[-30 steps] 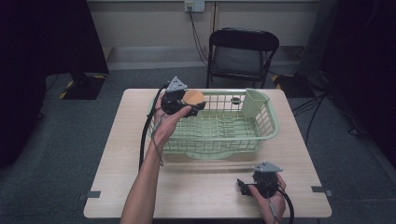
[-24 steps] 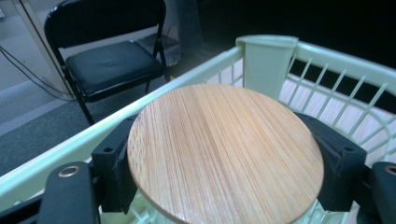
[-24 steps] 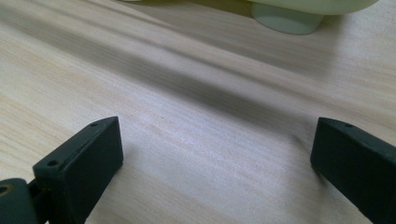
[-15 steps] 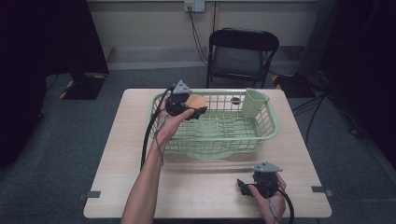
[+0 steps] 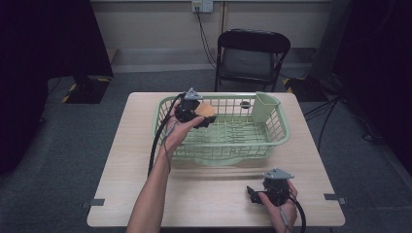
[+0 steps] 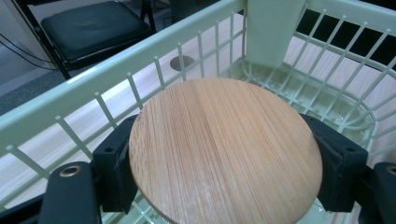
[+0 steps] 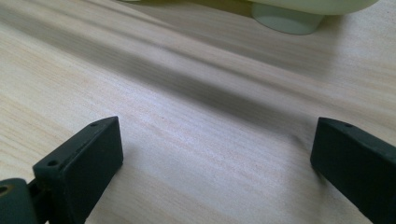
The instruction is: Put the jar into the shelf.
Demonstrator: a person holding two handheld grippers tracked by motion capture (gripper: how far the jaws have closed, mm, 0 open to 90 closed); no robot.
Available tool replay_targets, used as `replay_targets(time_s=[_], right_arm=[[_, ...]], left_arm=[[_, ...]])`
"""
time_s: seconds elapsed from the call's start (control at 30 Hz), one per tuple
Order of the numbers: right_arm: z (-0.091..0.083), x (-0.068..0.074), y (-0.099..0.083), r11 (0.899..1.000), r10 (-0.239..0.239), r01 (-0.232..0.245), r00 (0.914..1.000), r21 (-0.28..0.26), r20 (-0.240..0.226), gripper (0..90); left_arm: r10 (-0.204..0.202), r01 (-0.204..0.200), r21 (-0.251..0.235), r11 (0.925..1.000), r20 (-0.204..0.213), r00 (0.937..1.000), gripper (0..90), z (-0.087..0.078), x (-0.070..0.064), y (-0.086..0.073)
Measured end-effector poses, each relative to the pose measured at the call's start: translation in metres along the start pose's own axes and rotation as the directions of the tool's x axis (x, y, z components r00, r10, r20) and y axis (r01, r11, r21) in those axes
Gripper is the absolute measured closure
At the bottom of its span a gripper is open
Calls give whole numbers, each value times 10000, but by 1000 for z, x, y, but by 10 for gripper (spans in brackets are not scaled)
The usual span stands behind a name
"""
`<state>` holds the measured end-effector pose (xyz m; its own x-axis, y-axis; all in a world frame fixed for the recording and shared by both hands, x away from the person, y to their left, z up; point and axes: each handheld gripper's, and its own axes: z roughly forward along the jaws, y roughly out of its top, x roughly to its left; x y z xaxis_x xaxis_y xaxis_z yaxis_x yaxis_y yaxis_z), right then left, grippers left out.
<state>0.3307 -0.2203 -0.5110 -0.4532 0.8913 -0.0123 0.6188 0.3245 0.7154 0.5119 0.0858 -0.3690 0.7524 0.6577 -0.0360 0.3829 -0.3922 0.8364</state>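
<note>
At the frame's lower right, the right tool [image 5: 253, 194] rests released on the surface [image 5: 121, 194]. Farther up, left of centre, the left tool [image 5: 203, 119] clamps a wooden disc [image 5: 206, 110], seemingly just inside the green basket [image 5: 282, 127].

A pale wooden table [image 5: 209, 194] stands on grey carpet [image 5: 73, 160]. At twelve o'clock beyond it sits a black folding chair [image 5: 251, 60] before a cream wall [image 5: 155, 22] with a socket [image 5: 202, 6] and hanging cables. Dark curtains [image 5: 43, 53] close off nine and three o'clock.
</note>
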Motion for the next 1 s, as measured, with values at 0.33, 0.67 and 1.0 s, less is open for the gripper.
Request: replay_targets(time_s=[0.33,0.67,1.0], right_arm=[[0,0,0,10000,1,-1,10000,-9,4,15],[0,0,0,10000,7,-7,10000,-6,2,16],[0,0,0,10000,4,-4,10000,-6,2,15]], left_arm=[[32,-41,652,9979,137,9999,242,8,1,-4],[18,-31,1243,9922,106,9999,241,13,1,-6],[8,-49,1585,9873,260,9997,238,7,3,-8]])
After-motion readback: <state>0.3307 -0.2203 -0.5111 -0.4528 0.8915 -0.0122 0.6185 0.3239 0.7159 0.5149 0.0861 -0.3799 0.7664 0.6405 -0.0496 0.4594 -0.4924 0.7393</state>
